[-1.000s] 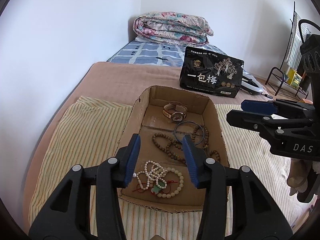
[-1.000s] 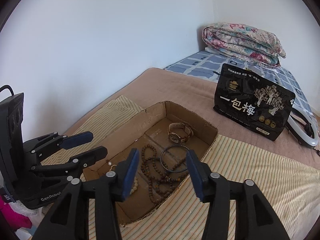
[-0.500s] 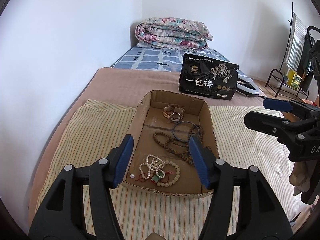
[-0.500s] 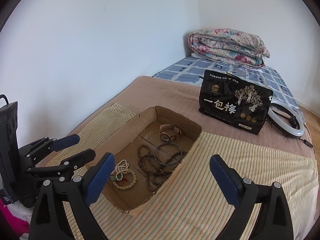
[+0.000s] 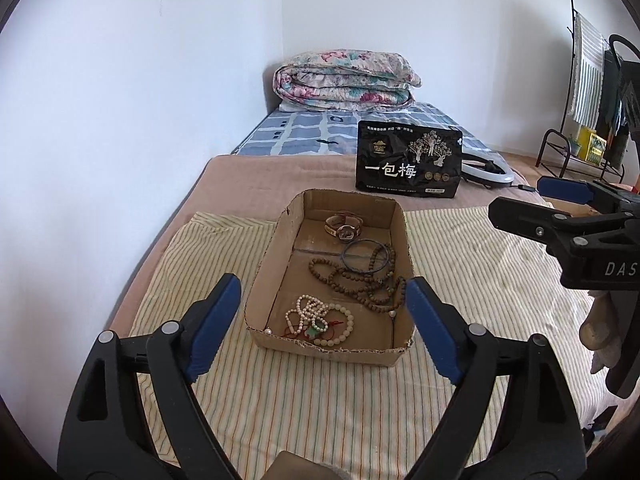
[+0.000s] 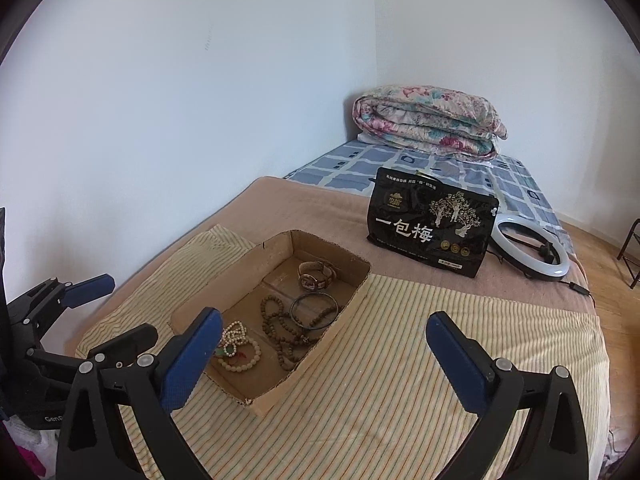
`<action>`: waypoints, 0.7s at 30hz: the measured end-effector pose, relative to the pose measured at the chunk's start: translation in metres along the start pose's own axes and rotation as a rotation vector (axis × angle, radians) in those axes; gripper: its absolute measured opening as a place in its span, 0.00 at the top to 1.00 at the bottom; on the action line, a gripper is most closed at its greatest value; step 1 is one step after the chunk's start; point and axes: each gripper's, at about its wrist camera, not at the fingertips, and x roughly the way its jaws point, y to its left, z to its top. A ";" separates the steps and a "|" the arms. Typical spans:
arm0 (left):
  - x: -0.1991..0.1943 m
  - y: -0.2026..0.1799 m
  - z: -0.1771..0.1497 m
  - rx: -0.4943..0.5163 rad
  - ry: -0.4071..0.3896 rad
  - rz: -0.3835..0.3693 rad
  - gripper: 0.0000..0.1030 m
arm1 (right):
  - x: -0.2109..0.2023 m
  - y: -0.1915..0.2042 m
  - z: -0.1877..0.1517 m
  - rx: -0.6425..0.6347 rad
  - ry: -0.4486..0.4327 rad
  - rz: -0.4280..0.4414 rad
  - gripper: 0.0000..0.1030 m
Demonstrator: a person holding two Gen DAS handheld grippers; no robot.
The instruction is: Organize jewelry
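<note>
Jewelry sits in the cardboard tray (image 5: pixel 402 236) dead ahead of the left gripper (image 5: pixel 322 308), jaws released; right gripper (image 6: pixel 322 350) released too, tray forward-left, farther off.

bright, even daylight in both my wrist views. soft shadows inside cardboard box (image 5: pixel 276 248). white walls (image 6: pixel 168 100) slightly bluish, no harsh glare. strong fisheye bending at edges, black vignette in corners. centre sharp, my near fingers (image 5: pixel 212 320) slightly soft.
</note>
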 end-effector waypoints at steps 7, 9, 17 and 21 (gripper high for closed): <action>-0.031 -0.013 -0.001 0.023 -0.054 0.012 0.02 | -0.010 -0.002 -0.005 0.005 -0.028 -0.023 0.00; -0.036 -0.014 0.000 0.018 -0.062 0.018 0.01 | -0.013 -0.003 -0.006 0.004 -0.033 -0.026 0.00; -0.047 -0.011 0.001 -0.028 -0.046 0.031 0.00 | -0.021 -0.002 -0.011 -0.006 -0.053 -0.041 0.00; -0.048 -0.010 0.000 -0.029 -0.043 0.039 0.00 | -0.021 -0.002 -0.011 -0.009 -0.053 -0.040 0.00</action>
